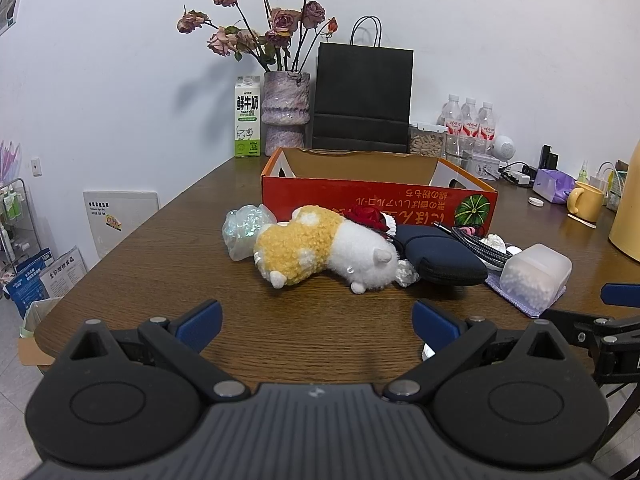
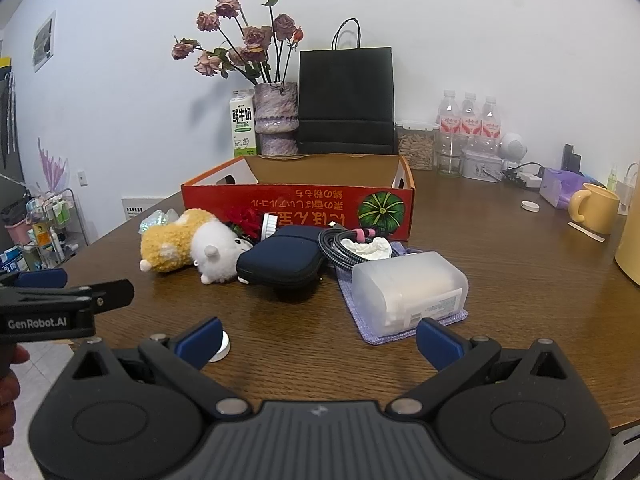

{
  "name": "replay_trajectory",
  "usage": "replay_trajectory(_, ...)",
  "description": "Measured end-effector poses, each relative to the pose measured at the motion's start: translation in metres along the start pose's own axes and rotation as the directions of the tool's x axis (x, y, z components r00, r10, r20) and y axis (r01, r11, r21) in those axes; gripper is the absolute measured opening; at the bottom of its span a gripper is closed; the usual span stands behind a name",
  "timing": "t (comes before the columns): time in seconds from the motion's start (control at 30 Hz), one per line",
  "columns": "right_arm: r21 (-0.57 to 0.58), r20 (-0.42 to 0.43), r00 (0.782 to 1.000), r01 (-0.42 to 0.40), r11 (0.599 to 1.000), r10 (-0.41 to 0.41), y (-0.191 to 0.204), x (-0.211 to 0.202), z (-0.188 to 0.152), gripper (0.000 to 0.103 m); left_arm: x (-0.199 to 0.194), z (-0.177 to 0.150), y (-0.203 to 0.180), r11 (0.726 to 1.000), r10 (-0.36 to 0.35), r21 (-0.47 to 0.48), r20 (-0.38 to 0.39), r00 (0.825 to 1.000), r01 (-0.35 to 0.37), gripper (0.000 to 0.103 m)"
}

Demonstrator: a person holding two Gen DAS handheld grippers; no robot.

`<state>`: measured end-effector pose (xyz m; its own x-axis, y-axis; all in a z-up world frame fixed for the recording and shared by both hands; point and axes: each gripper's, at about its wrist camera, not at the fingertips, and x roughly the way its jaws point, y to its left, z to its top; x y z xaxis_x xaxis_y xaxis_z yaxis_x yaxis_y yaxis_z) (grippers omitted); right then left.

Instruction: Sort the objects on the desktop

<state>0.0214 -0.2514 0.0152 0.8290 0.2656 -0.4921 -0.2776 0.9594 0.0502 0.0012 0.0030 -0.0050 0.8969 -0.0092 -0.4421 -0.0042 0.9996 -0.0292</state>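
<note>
grippers both spread wide, grasping nothing: left gripper [image 1: 316, 322] hovers over bare wood before the plush toy [image 1: 326, 254]; right gripper [image 2: 318, 342] sits near the table [image 2: 500, 280] edge, one finger just beside a small white cap [image 2: 222, 347]. one red box [image 2: 298, 204] stands behind the clutter, three bottles [image 2: 470, 120] against the wall.

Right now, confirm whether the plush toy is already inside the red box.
No, the plush toy lies on the table in front of the red box.

Yellow-white plush toy [image 1: 320, 246] lies sideways beside navy pouch [image 1: 440, 254]; translucent box [image 2: 408, 292] rests on purple cloth [image 2: 356, 300].
</note>
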Motion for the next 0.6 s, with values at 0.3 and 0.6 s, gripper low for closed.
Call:
replay_trajectory(0.3,-0.014,-0.008,1.000,-0.008,1.000,0.008,0.003,0.003,0.000,0.103,0.000,0.000,0.002,1.000,0.003,-0.006,-0.004,1.000,-0.003,0.103)
replay_trajectory(0.6,-0.038,-0.041,0.997,-0.065,0.997,0.063,0.015,0.025,-0.004,0.100,0.013,-0.002,0.018,0.999,0.031,-0.029,-0.033,0.999,-0.032,0.103)
